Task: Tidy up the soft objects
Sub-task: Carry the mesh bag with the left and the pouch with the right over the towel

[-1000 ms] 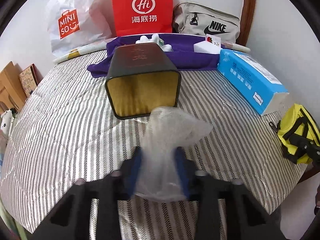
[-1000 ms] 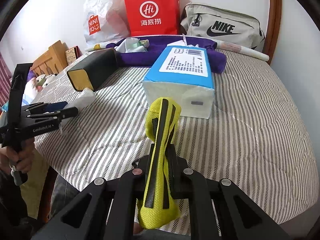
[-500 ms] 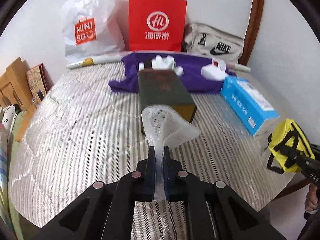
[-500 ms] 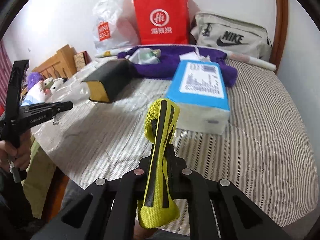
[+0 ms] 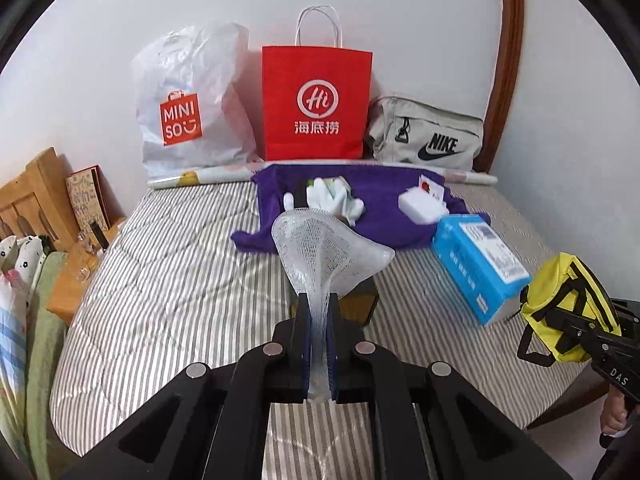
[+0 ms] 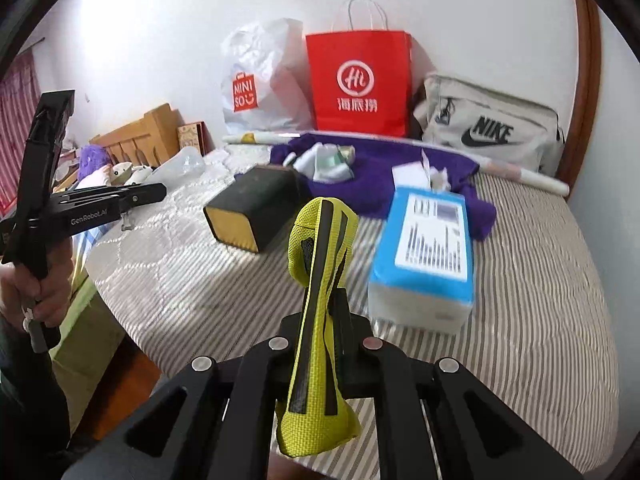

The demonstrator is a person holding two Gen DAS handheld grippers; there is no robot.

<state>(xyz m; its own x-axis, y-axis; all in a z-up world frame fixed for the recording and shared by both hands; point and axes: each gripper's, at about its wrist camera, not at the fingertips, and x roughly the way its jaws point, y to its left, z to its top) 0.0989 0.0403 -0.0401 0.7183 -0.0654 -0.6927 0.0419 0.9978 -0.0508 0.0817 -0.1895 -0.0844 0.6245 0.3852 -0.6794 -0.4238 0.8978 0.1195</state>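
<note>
The left gripper (image 5: 319, 322) is matte black, with two flat arms that widen toward the camera and have triangular cut-outs. Four round silver screws sit across the linkage. The inner finger pads (image 5: 306, 344) are dark blue. Seen from the right wrist view, this gripper (image 6: 154, 192) is a slim black bar printed "GenRobot.AI" in white, with a tall black handle; the bare-skinned left hand (image 6: 38, 292) wraps the handle. The right gripper (image 6: 320, 320) has the same black build and four silver screws. From the left view its body reads "DAS" in white, and bare fingers (image 5: 614, 420) of the right hand show below it
</note>
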